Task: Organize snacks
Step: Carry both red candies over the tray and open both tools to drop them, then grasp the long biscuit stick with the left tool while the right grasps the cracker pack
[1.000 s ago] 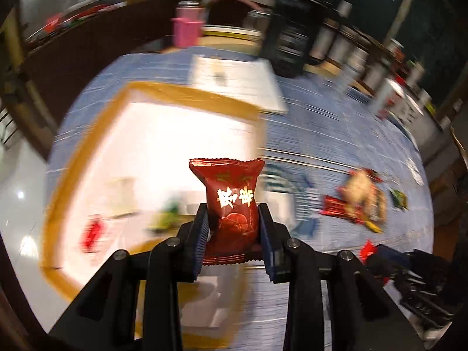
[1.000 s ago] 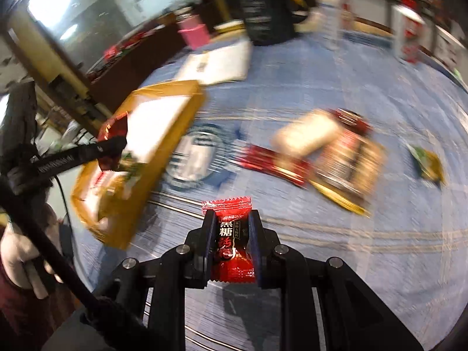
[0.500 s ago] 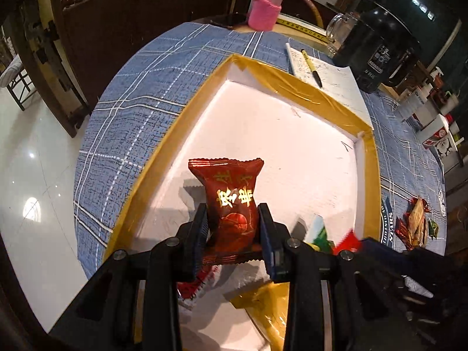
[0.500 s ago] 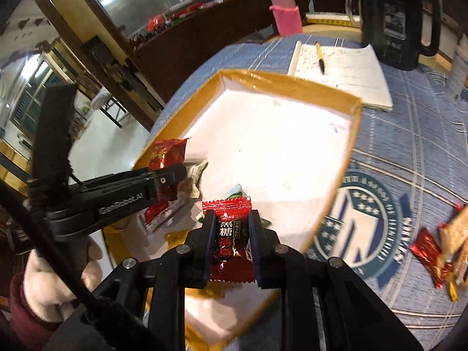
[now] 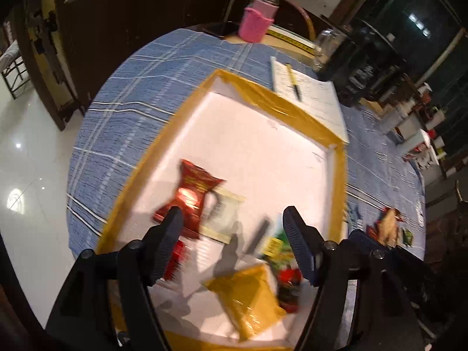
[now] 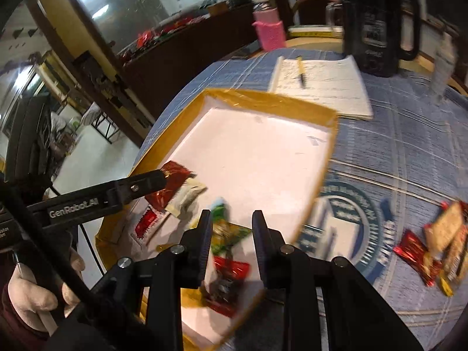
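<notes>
My left gripper (image 5: 234, 228) hangs over the near end of the white tray with the yellow taped rim (image 5: 292, 111), its jaws opening wide. The dark red snack packet (image 5: 194, 196) lies blurred just beyond the left finger, free of the pads. My right gripper (image 6: 231, 234) is over the tray's near corner (image 6: 307, 201) with its jaws opening. A small red candy packet (image 6: 228, 275) is blurred low between the fingers, and neither pad presses on it. In the right wrist view my left gripper (image 6: 162, 175) reaches in from the left beside the dark red packet (image 6: 175, 178).
The tray holds a cream packet (image 5: 225, 213), a green one (image 5: 275, 245) and red ones (image 5: 289, 280). Loose snacks (image 6: 438, 239) lie on the blue cloth at the right. A notepad with a pen (image 6: 321, 87), a pink-sleeved jar (image 6: 269, 32) and a dark jug (image 6: 374, 29) stand beyond.
Both grippers swung from the table over to the tray. The left jaws spread and the dark red packet dropped out; the right jaws widened and the red candy slipped down.
</notes>
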`<move>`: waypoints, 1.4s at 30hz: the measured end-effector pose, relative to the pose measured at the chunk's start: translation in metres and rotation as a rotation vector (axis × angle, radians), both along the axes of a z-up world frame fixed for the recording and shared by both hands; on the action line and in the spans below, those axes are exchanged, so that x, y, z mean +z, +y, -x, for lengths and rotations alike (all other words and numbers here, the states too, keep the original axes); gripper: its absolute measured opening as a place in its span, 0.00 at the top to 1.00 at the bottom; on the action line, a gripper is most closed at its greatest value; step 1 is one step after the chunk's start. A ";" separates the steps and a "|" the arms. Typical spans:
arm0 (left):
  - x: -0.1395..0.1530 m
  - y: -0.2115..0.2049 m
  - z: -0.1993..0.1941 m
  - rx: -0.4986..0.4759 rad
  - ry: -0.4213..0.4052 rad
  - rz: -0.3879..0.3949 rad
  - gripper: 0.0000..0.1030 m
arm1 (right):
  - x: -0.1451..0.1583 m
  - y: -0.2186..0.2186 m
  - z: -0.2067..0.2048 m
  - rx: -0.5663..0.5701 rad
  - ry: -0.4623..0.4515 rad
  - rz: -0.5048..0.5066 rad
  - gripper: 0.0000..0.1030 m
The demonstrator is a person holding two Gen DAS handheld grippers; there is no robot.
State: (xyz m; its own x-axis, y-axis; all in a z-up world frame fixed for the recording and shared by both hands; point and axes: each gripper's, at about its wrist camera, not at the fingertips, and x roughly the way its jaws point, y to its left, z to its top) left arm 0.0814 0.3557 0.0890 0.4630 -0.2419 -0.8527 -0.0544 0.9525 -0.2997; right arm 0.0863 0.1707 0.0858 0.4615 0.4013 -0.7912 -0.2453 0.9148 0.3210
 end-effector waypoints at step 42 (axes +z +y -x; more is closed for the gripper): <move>-0.029 -0.268 -0.014 -0.436 0.028 -0.116 0.29 | -0.067 -0.257 0.024 -0.483 0.218 0.173 0.33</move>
